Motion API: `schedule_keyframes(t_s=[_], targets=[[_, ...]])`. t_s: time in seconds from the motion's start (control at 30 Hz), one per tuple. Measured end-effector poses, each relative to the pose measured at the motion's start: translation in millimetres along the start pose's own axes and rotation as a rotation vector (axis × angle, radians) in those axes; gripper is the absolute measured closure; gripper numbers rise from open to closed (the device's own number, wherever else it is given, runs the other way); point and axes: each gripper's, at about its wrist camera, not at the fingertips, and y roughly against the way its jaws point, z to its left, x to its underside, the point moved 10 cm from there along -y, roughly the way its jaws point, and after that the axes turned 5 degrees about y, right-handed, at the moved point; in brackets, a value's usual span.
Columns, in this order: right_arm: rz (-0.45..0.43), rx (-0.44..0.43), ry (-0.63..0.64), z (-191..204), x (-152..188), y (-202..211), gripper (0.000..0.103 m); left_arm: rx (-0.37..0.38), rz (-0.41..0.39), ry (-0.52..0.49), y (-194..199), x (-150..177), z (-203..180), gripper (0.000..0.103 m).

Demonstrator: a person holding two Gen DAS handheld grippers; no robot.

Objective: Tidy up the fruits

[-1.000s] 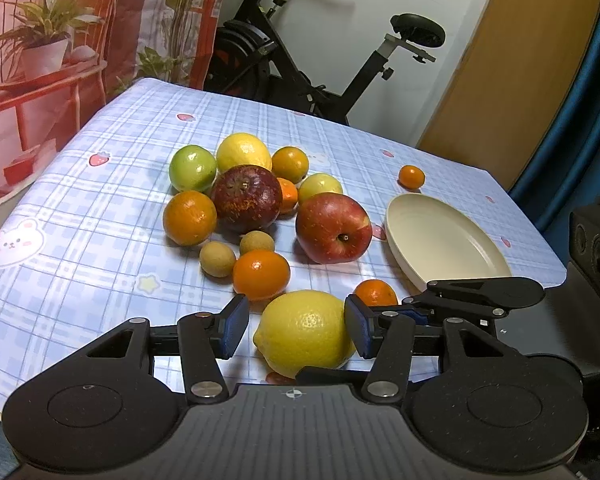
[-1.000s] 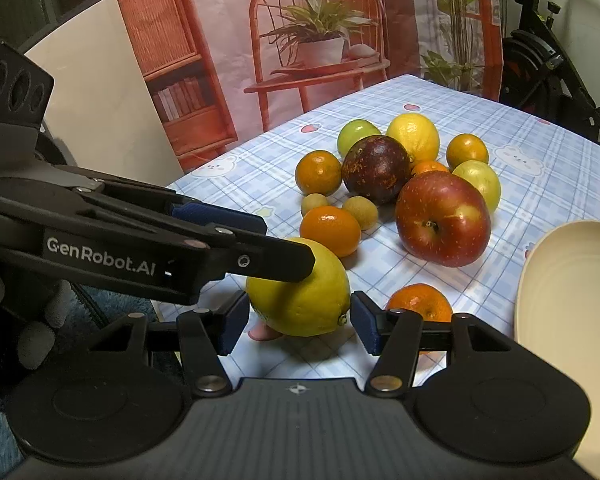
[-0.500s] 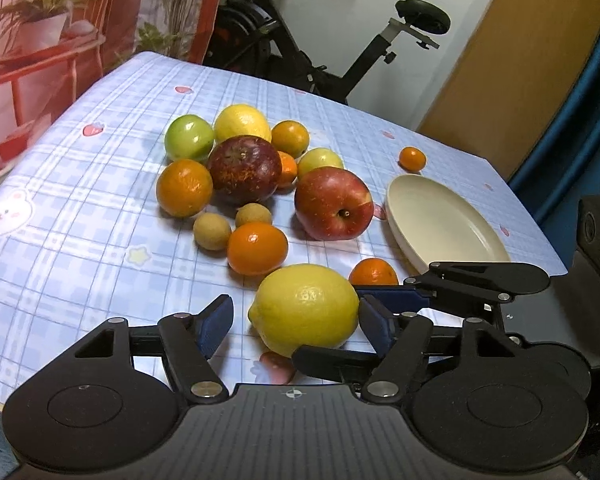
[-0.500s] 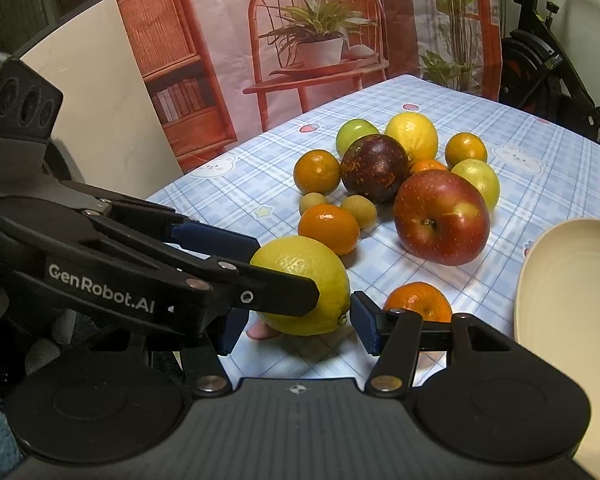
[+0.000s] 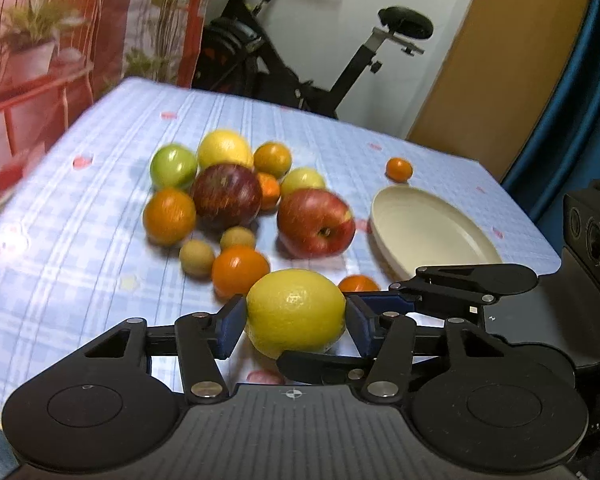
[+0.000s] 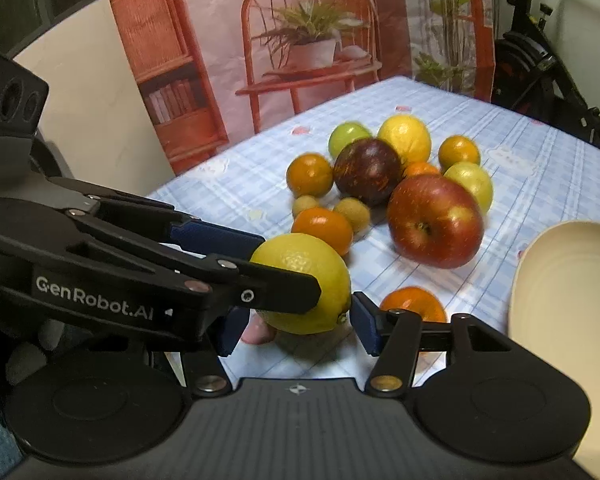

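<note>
Yellow lemon (image 5: 295, 312) upright, nearest of fruits (image 5: 236, 196)

1. A yellow lemon (image 6: 306, 280) sits near the table's (image 6: 540, 152) front edge, between the right claw's (image 6: 292, 326) blue pads.
2. The left claw (image 6: 256, 264) reaches in from the left; its jaws have just been closing and clasp the lemon.
3. A red apple (image 6: 436, 220) lies farther right, a cream plate (image 6: 560, 300) at the right edge.
4. Oranges and green fruit cluster beyond.
</note>
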Motion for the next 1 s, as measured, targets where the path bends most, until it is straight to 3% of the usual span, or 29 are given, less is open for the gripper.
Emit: schedule_keyframes(t_s=[0.17,0.33,0.83,1.0], targets=[[0.014,0.013,-0.023,-5.8,2.6,0.4,0.045,0.006,0.050,0.009,-12.0,3.7,-1.9,0.045],[0.013,0.004,-0.037,-6.2,7.3,1.0,0.045,0.011,0.049,0.011,-11.3,6.6,-0.5,0.045],[-0.007,0.008,-0.026,-5.9,6.0,1.0,0.045,0.004,0.016,0.007,-7.5,4.4,-1.8,0.044],[-0.081,0.025,-0.014,-8.0,-8.1,14.8,0.045,0.002,-0.038,-0.044,3.8,-15.5,-12.2,0.044]])
